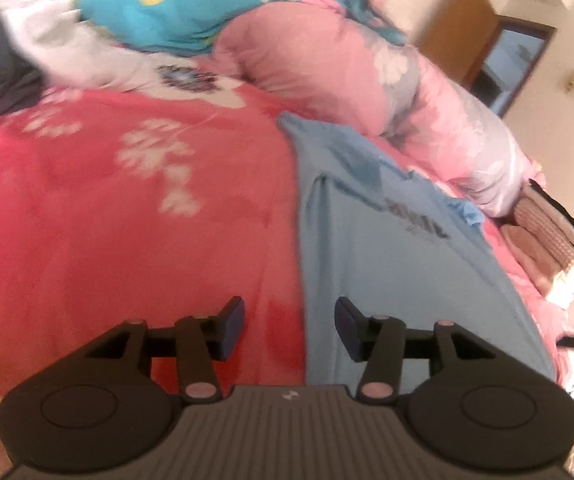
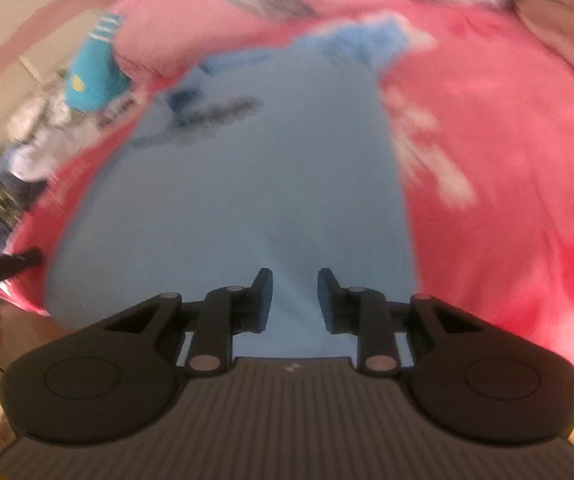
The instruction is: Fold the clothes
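While the bed (image 1: 87, 240) is filling most of both views under its red-pink blanket with pale flower prints, we are seeing a light blue shirt (image 1: 387, 264) lying spread flat on that blanket, its hem toward the near edge of the bed and its dark printed lettering toward the far side. In the left wrist view the shirt is sitting to the right of centre, its left edge running straight away from the camera. In the right wrist view, which is blurring badly, the shirt (image 2: 239, 200) is taking up the middle of the blanket.

Along the far edge of the bed a pink quilt (image 1: 327, 60) is lying bunched, and a turquoise pillow (image 1: 175, 12) with a yellow spot is resting against it. Toward the far right corner a small stack of folded clothes (image 1: 551, 232) is sitting just beside the quilt.

We are holding the left gripper (image 1: 290, 322) over the shirt's left edge, its fingers spread apart and gripping nothing. The right gripper (image 2: 295, 300) is hovering over the near part of the shirt, its fingers likewise standing apart with only blue cloth showing between them; we cannot tell whether either gripper is touching the fabric.
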A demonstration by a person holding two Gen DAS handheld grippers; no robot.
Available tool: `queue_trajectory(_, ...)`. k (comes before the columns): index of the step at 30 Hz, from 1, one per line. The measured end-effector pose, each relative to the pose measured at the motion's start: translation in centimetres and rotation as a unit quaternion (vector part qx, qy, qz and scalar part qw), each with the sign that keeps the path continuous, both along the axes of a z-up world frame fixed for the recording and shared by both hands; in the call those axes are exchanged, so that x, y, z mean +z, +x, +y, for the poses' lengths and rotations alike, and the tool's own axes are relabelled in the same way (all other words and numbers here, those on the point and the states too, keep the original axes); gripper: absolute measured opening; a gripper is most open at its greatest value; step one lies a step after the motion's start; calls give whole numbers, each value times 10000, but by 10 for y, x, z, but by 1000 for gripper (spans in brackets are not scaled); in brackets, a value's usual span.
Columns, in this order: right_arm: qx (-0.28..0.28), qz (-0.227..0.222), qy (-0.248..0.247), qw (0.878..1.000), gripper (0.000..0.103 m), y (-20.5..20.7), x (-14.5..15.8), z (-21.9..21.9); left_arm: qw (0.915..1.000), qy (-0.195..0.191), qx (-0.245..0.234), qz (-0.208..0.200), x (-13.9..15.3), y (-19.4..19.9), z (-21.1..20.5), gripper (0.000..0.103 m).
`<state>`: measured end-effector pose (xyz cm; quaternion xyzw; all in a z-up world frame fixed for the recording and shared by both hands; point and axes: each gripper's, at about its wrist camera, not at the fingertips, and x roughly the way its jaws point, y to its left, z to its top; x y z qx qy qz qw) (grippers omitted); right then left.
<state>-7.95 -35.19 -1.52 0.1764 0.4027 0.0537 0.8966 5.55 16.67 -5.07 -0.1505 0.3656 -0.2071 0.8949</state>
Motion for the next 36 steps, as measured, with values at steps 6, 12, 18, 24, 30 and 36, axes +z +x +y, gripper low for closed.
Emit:
queue_trajectory(6, 1082, -361, 749, 9906, 28, 114, 19, 85, 9998, 40, -177, -86, -14, 49, -17, 41)
queue_trajectory(12, 1275, -39, 668, 9896, 29, 190, 5, 154, 9992, -69, -247, -294, -21, 53, -15, 33)
queue_trajectory(18, 1466, 283, 585, 9871, 29, 265, -10, 222, 9979, -259, -389, -439, -28, 47, -5, 32)
queue_trajectory(24, 1609, 576, 463, 9842, 29, 328, -23, 280, 9978, -306, -379, -439, -29, 48, -4, 27)
queue_trajectory(30, 1422, 688, 309, 9870, 26, 335, -28, 288, 9974, -298, -445, -478, -29, 44, -7, 27)
queue_trajectory(36, 1291, 632, 563, 9880, 27, 324, -16, 281, 9973, -258, -470, -498, -29, 43, -8, 27)
